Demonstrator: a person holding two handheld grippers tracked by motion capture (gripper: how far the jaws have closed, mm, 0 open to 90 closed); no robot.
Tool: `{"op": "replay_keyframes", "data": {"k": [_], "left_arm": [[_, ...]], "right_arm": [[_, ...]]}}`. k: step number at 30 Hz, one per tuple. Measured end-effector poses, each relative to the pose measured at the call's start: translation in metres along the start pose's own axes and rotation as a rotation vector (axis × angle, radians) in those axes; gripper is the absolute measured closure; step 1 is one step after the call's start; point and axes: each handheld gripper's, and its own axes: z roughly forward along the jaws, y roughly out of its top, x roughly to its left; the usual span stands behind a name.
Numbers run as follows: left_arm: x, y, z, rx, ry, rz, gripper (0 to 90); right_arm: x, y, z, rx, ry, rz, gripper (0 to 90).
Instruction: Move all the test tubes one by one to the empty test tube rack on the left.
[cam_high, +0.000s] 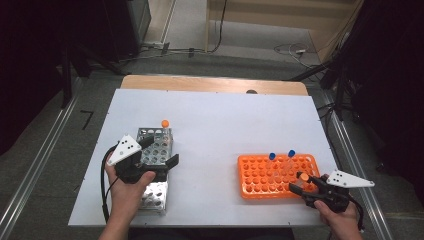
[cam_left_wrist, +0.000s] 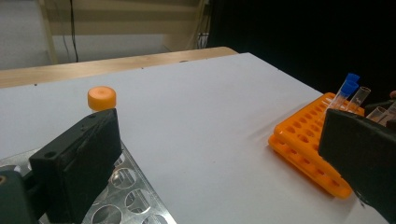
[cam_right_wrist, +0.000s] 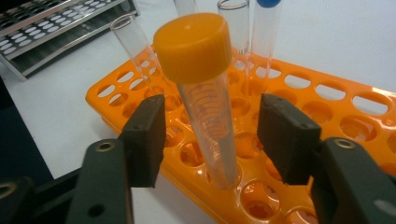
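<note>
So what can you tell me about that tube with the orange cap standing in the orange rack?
The orange-capped tube is a clear, plastic-looking tube with faint printed markings and a ribbed orange screw cap. It stands slightly tilted, its bottom in a hole of the orange rack near the rack's front edge. The right gripper has a black jaw on each side of it, with gaps showing, so the pads are not pressing it.

Right gripper (cam_right_wrist: 210, 140): jaws either side of an orange-capped tube (cam_right_wrist: 205, 98), gaps visible on both sides. Tube stands in an orange rack (cam_right_wrist: 327, 93). Clear tubes behind; metal rack (cam_right_wrist: 51, 28) upper left.
</note>
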Motion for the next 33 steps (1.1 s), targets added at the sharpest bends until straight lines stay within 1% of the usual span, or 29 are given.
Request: {"op": "replay_keyframes", "data": {"k": [3, 5, 9, 12, 17, 21, 23, 25, 28, 33], "left_arm": [[0.0, 0.0, 0.0, -0.001, -0.004, -0.005, 0.0], [0.0, 0.0, 0.0, -0.002, -0.005, -0.007, 0.0], [0.0, -0.001, 0.001, -0.003, -0.006, 0.0, 0.0], [0.0, -0.001, 0.001, -0.002, -0.008, 0.0, 0.0], [-0.001, -0.001, 0.001, 0.003, -0.01, 0.004, 0.0], [-0.001, -0.002, 0.002, 0.005, -0.013, 0.007, 0.0], [-0.001, -0.002, 0.002, 0.008, -0.014, 0.007, 0.0], [-0.001, -0.002, 0.002, 0.005, -0.015, 0.005, 0.0], [-0.001, -0.002, 0.002, 0.002, -0.014, 0.005, 0.0], [-0.002, -0.003, 0.004, 0.01, -0.021, 0.007, 0.0]], "right_arm": [[-0.001, -0.003, -0.002, 0.007, 0.01, 0.004, 50.4], [-0.002, -0.004, -0.002, 0.016, 0.007, 0.007, 53.3], [-0.005, -0.006, -0.001, 0.026, 0.014, 0.015, 59.0], [-0.006, -0.008, 0.001, 0.044, -0.005, 0.005, 60.7], [-0.006, -0.009, 0.002, 0.046, 0.003, -0.004, 65.6], [-0.005, -0.008, 0.002, 0.048, -0.006, -0.02, 70.7], [-0.005, -0.007, 0.001, 0.041, -0.018, -0.023, 72.3], [-0.004, -0.006, -0.001, 0.037, -0.017, -0.018, 72.5], [-0.001, -0.002, -0.004, 0.027, -0.035, -0.033, 72.5], [0.002, 0.005, -0.012, -0.015, -0.051, -0.039, 72.6]]}}
